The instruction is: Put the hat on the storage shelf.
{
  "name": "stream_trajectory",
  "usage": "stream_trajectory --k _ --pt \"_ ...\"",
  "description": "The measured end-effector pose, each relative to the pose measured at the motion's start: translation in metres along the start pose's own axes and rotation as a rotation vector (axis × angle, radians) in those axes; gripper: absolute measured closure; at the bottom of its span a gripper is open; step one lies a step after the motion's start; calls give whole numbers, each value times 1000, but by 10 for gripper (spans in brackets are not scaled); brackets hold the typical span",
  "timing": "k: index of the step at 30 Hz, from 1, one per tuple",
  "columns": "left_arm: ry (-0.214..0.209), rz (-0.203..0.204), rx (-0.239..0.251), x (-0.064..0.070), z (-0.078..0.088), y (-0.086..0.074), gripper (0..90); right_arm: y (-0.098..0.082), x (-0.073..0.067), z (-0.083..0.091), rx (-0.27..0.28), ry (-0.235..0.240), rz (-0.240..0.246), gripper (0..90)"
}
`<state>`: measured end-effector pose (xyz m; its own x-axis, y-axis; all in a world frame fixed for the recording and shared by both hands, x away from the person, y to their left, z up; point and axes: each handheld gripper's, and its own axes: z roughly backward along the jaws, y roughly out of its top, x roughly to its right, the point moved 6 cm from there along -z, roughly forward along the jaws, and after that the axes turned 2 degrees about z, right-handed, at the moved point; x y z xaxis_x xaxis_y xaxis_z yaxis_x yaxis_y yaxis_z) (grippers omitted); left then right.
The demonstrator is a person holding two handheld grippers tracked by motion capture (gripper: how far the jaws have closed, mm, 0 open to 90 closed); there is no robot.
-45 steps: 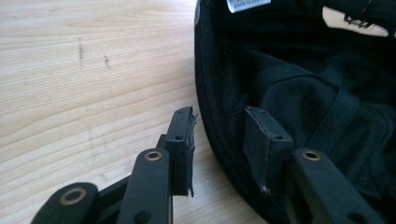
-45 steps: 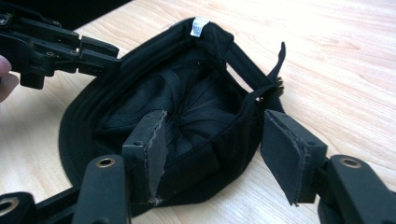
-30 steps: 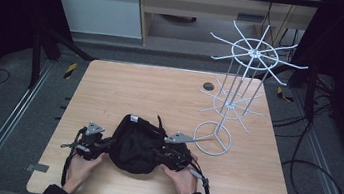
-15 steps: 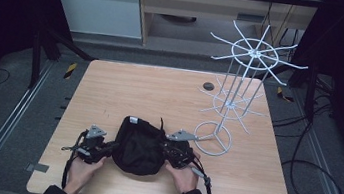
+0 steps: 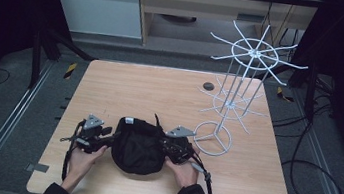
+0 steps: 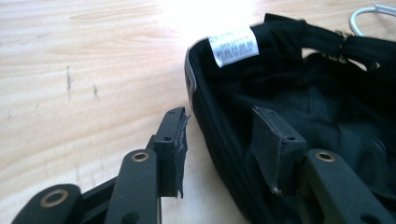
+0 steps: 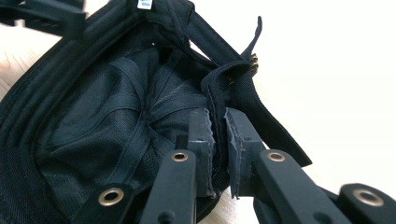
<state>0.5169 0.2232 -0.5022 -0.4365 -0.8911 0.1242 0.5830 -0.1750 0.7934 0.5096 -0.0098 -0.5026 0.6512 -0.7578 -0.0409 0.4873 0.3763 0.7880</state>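
Right gripper [image 7: 219,154] jaws pinch the cap [image 5: 137,145] rim; left gripper [image 6: 224,149] jaws, just opening, straddle it

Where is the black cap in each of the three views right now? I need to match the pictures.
High view: the black cap lies upside down near the table's front edge, between both grippers.
Left gripper view: the cap takes up the right half, its rim running between the open jaws.
Right gripper view: the cap covers the left and centre, its rim pinched by the jaws.
Shared landmark: the white label on the inner rim, upper centre in the left gripper view, top edge in the right gripper view.
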Motion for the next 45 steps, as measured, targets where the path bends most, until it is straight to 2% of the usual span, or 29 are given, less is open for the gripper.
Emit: stream_trajectory --k 2,3,6,7,8,17,18,19,20,23,27,28,31,34,38,39,40,41,43,45 --pt "2 6 -11 -3 -11 2 555 0 0 -1 -3 -2 2 815" --pt "1 7 -43 -4 -17 0 622 1 0 -1 -1 -2 8 815" --pt "1 20 -70 -5 -18 -2 752 2 1 -2 3 -8 6 813" --pt "2 27 -75 -5 -17 -3 752 2 1 -2 3 -8 6 813" --pt "-2 38 -75 -5 -13 -5 789 3 1 -3 6 -14 0 812" --pt "17 46 -71 4 11 -17 784 8 6 -7 5 -44 -9 803" --pt "27 46 -64 6 15 -19 779 8 6 -6 9 -41 -8 758" --pt "27 46 -64 6 15 -19 778 8 6 -6 9 -41 -8 758" --pt "33 45 -64 9 17 -21 778 10 4 -2 28 -41 -5 640" --pt "42 38 -62 12 19 -23 774 10 1 13 46 -37 5 534" --pt "50 38 -53 13 21 -25 764 4 -2 30 56 -10 -9 478" --pt "52 39 -50 13 22 -26 759 -3 -5 38 40 2 -17 463" --pt "50 44 -47 13 23 -26 753 -9 -9 42 26 19 -28 464" --pt "54 48 -46 14 24 -28 750 -22 -18 41 -13 61 -54 482" --pt "44 51 -45 15 25 -29 743 -34 -27 30 -65 90 -70 630" --pt "44 51 -45 15 25 -29 743 -34 -27 30 -65 90 -70 630" --pt "41 51 -45 16 27 -30 743 -35 -27 28 -76 93 -70 670" --pt "41 48 -46 16 28 -30 737 -35 -28 25 -96 100 -74 787" --pt "37 44 -47 17 29 -31 736 -34 -28 24 -102 95 -82 814" --pt "37 38 -53 18 29 -32 733 -28 -24 25 -75 58 -89 836"
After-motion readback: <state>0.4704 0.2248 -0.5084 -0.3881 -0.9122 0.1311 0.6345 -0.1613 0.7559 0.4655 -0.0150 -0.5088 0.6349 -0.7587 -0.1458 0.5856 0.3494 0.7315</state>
